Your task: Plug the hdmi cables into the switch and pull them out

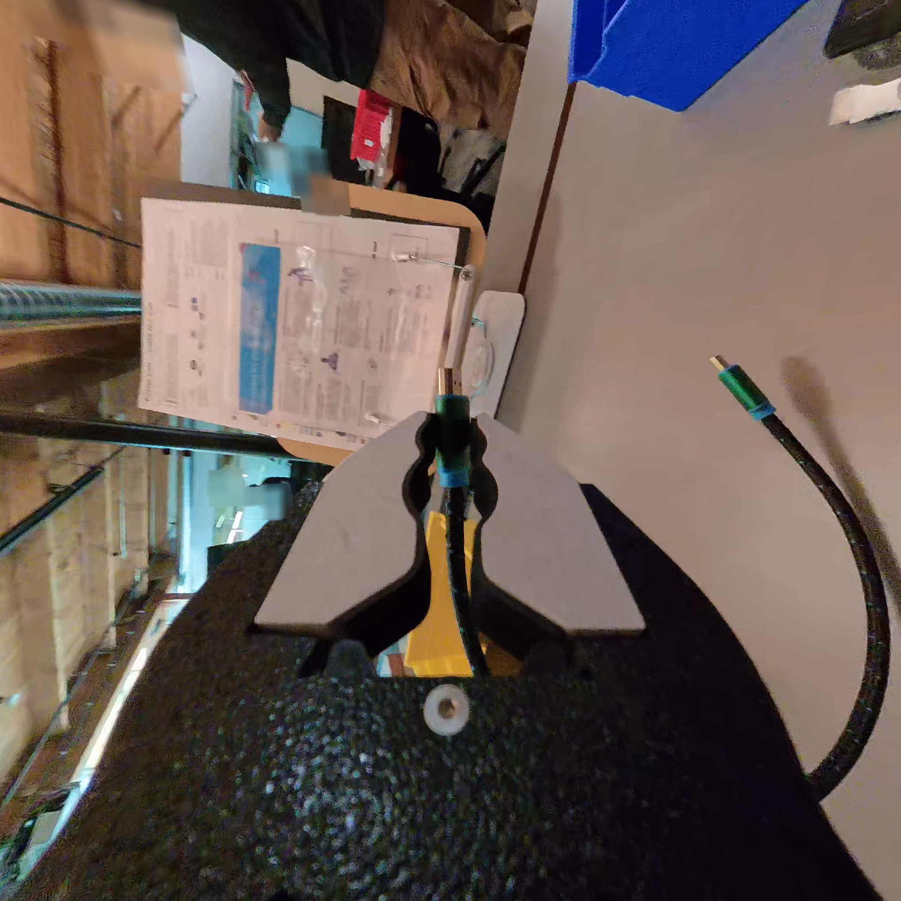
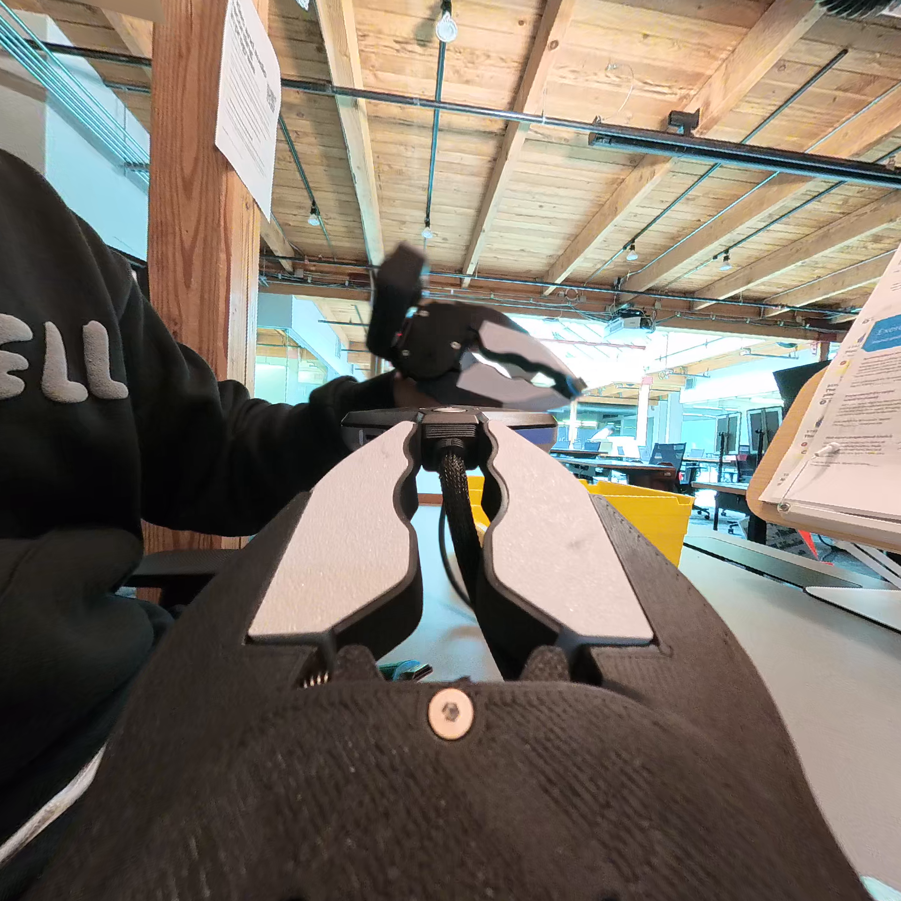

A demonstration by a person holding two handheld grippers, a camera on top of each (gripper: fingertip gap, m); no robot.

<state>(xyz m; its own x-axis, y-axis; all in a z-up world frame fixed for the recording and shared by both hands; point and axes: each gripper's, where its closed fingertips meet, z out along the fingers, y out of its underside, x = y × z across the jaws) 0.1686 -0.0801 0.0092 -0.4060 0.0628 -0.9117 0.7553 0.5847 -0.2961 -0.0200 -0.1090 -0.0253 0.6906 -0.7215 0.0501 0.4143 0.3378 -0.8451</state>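
Note:
My left gripper (image 1: 451, 429) is shut on a green HDMI plug (image 1: 451, 404). The plug's metal tip sticks out past the fingertips, and its black braided cable (image 1: 460, 560) runs back between the fingers. A second green HDMI plug (image 1: 741, 390) lies free on the white table (image 1: 682, 292) to the right, with its cable curving away. My right gripper (image 2: 448, 439) is shut on the cable collar of the black switch (image 2: 521, 419) and holds it off the table. The left gripper (image 2: 560, 380) also shows, blurred, just behind and above the switch.
A blue bin (image 1: 673, 48) stands at the table's far side. A yellow bin (image 2: 643, 512) sits behind the switch. A printed sheet on a wooden stand (image 2: 853, 414) is at the right, and also shows in the left wrist view (image 1: 292, 317). A person in a black sweatshirt (image 2: 73, 390) is at the left.

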